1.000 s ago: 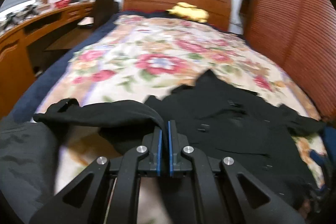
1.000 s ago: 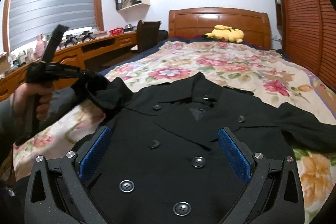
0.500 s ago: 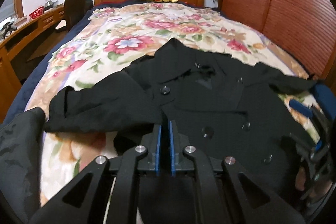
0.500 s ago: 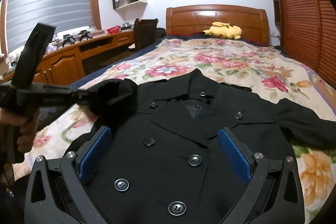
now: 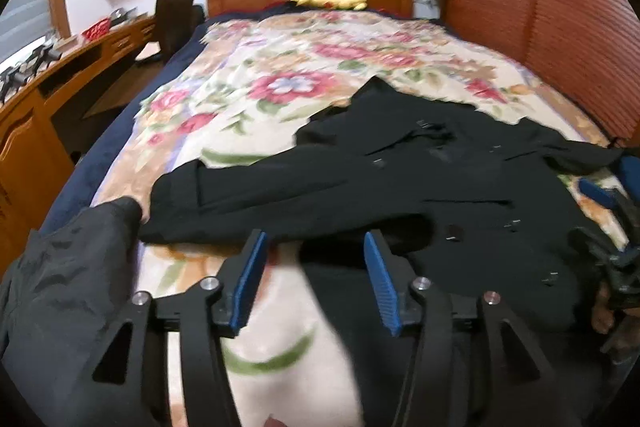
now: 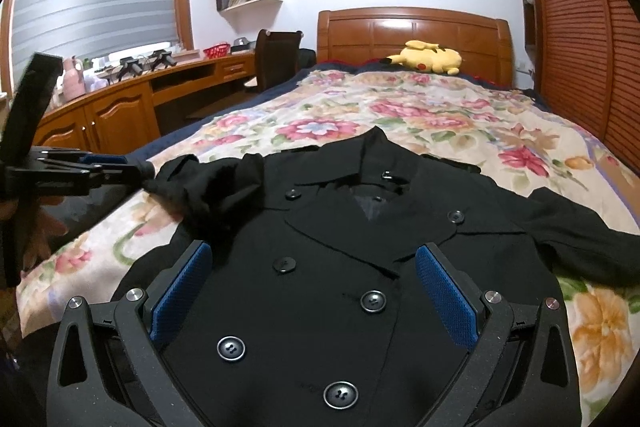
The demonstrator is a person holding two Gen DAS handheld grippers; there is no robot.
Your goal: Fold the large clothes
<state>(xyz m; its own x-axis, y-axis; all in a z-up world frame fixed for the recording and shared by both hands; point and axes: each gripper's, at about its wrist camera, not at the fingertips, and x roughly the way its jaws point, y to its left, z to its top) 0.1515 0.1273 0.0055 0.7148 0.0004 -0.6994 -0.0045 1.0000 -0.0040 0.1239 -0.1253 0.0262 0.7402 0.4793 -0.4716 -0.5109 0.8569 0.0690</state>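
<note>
The left tool (image 5: 314, 267) hangs with its blue pads spread apart and nothing between them, just short of the folded-in sleeve (image 5: 256, 203). The right tool (image 6: 312, 291) is wide open too, empty, low over the buttoned front. The black coat (image 6: 340, 227) lies face up on the floral bedspread (image 6: 400, 115), collar towards the wooden headboard (image 6: 412, 31), hem towards us, its long axis running down the bed. A yellow plush toy (image 6: 426, 57) rests by the headboard.
</note>
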